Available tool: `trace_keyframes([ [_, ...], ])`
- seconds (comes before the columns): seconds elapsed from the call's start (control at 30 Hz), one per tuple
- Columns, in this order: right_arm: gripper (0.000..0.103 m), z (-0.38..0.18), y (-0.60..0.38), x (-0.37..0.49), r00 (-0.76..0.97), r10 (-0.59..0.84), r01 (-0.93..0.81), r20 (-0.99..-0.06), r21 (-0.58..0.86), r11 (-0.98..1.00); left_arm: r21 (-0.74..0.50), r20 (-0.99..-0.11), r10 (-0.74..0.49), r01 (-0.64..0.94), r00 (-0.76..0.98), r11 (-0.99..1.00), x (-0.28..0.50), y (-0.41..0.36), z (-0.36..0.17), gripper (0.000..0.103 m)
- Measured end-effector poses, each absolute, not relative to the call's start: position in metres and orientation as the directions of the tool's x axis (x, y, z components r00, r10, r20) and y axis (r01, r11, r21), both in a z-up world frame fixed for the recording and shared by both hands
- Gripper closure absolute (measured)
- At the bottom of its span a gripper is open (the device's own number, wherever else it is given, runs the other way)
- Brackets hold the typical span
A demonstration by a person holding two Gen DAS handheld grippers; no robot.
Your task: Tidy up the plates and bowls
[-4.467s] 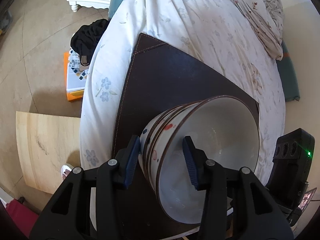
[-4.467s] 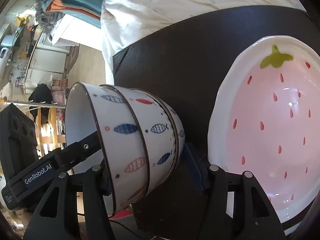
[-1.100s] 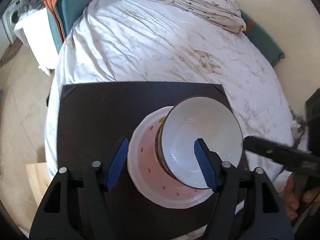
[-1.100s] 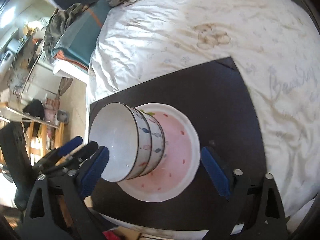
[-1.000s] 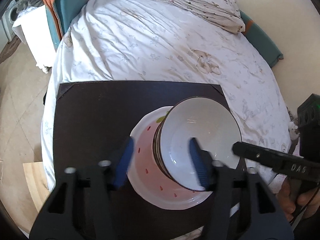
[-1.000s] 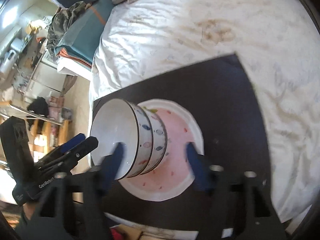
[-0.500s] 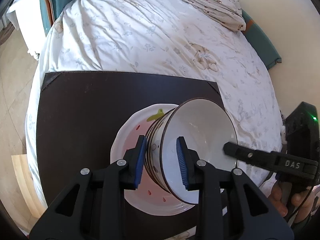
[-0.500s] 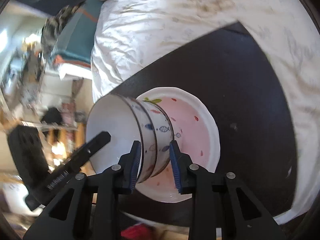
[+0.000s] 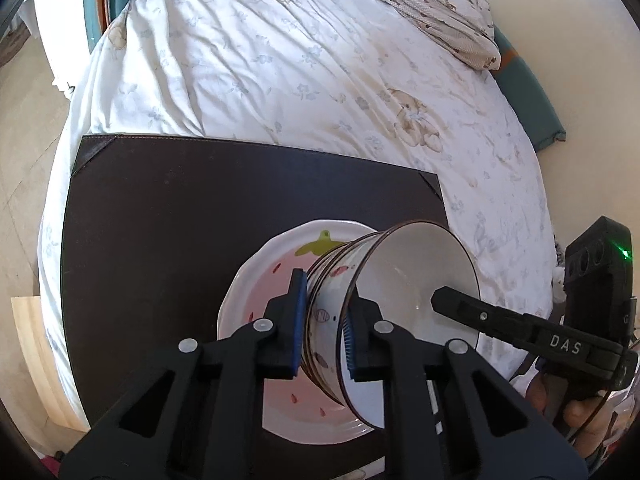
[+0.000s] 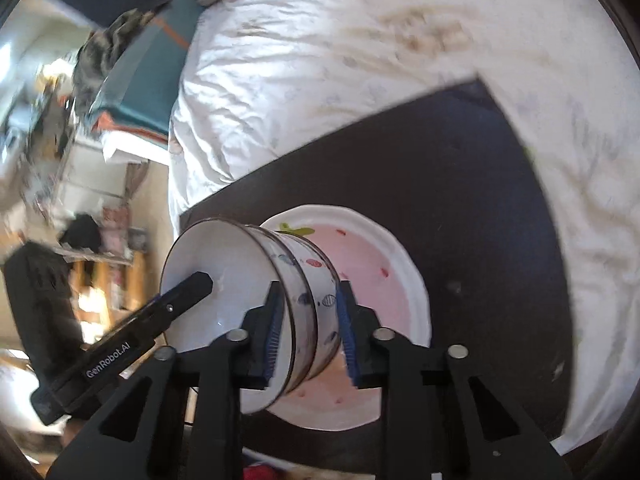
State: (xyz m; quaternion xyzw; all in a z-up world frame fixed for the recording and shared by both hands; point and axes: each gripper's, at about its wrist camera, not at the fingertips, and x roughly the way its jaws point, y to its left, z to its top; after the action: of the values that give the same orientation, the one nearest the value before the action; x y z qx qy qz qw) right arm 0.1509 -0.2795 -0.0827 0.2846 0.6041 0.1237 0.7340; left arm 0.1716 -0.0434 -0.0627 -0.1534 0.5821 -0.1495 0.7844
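left wrist, bowl stack in strawberry plate

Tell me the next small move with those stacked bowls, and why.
Probably finish closing both grips, then lift the bowl stack straight up a little. The left tongs and right tongs are closing on opposite rims, each astride the wall, while the stack sits in the strawberry plate on the dark mat.

A bed with a white floral quilt carries a dark brown mat.
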Motion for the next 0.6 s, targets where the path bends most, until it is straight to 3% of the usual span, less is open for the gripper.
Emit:
trace_keyframes([
  [0.27,0.079,-0.091,-0.288,0.155,0.228,0.56,0.222,-0.797,0.602,0.767,-0.418,-0.865,-0.418,0.064,0.277,0.906,0.174,-0.046,-0.062,0.088],
  [0.47,0.075,-0.067,-0.268,0.152,0.277,0.471,0.078,-0.837,0.508,0.858,-0.383,-0.87,-0.389,0.083,0.303,0.92,0.166,-0.044,-0.055,0.086],
  [0.53,0.074,-0.054,-0.267,0.146,0.325,0.445,0.045,-0.834,0.484,0.874,-0.336,-0.872,-0.345,0.09,0.347,0.938,0.157,-0.041,-0.043,0.07],
  [0.6,0.058,-0.04,-0.268,0.136,0.377,0.418,0.025,-0.826,0.46,0.887,-0.289,-0.864,-0.301,0.091,0.404,0.953,0.143,-0.037,-0.028,0.057],
])
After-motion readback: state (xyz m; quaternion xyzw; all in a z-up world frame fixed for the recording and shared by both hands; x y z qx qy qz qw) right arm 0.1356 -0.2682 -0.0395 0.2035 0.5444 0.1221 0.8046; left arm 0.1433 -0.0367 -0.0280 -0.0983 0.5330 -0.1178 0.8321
